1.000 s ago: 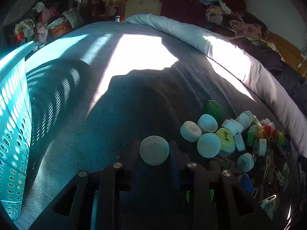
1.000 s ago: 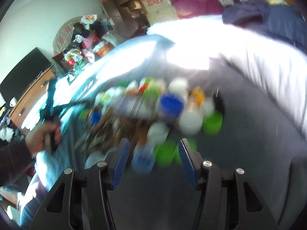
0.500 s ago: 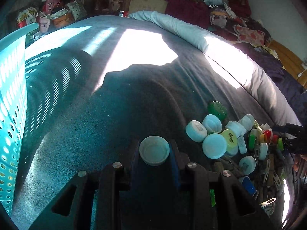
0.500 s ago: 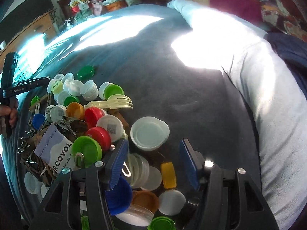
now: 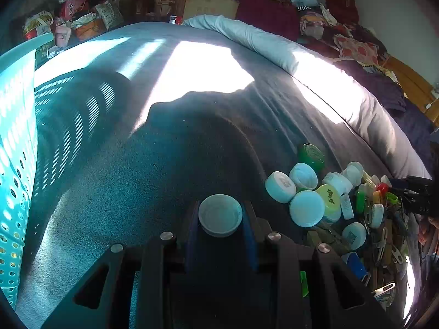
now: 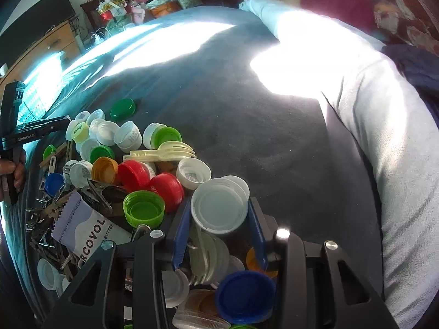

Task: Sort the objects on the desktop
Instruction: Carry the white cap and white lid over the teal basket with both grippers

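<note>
My left gripper (image 5: 220, 215) is shut on a small white bottle cap (image 5: 220, 213), held above the dark blanket (image 5: 170, 159). A pile of caps (image 5: 315, 192) lies to its right. In the right wrist view my right gripper (image 6: 219, 211) has its blue fingers around a large white lid (image 6: 219, 208) at the near edge of the pile of caps (image 6: 131, 164); the pads sit at the lid's sides. The left gripper's body shows at the far left of that view (image 6: 30, 134).
A turquoise perforated basket (image 5: 13, 164) stands at the left. A rolled grey blanket edge (image 6: 397, 164) runs along the right. A cream plastic fork (image 6: 164, 150), a wrapper (image 6: 87, 230), keys and clips lie in the pile.
My right gripper swung down over the pile and its fingers came in around the large white lid. My left gripper kept the small cap and shifted slightly.
</note>
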Motion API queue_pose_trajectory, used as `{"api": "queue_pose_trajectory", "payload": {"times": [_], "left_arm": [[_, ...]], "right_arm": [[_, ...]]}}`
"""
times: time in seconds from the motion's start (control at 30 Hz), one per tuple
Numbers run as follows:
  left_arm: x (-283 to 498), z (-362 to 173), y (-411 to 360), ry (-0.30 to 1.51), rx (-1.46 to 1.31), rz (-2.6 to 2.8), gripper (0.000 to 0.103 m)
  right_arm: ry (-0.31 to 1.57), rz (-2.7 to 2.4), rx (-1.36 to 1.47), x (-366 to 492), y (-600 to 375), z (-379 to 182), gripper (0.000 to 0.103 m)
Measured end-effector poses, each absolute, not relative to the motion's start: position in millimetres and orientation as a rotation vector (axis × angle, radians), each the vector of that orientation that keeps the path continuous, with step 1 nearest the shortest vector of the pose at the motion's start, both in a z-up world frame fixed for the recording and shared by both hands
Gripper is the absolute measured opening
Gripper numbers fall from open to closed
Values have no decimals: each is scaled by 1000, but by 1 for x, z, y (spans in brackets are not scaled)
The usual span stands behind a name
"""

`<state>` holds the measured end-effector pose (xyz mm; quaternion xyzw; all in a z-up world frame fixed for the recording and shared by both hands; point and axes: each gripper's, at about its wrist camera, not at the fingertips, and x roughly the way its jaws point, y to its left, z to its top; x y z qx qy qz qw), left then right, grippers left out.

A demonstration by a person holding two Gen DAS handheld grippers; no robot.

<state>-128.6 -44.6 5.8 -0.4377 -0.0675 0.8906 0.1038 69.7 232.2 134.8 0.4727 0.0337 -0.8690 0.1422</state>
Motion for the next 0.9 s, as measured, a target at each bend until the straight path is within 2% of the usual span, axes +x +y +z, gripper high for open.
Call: {"api": "queue_pose_trajectory", "payload": {"times": [0.17, 0.43, 0.9], "left_arm": [[-124, 16, -43, -186, -1252, 2631, 31], [-93, 55, -27, -46, -1147, 2643, 30], [-32, 173, -33, 52, -972, 2725, 30]], "right_arm": [[-28, -2565, 1275, 94, 239, 164, 38], [-136, -2623, 1133, 155, 228, 208, 38], [-226, -2651, 1016, 180, 183, 259, 38]]}}
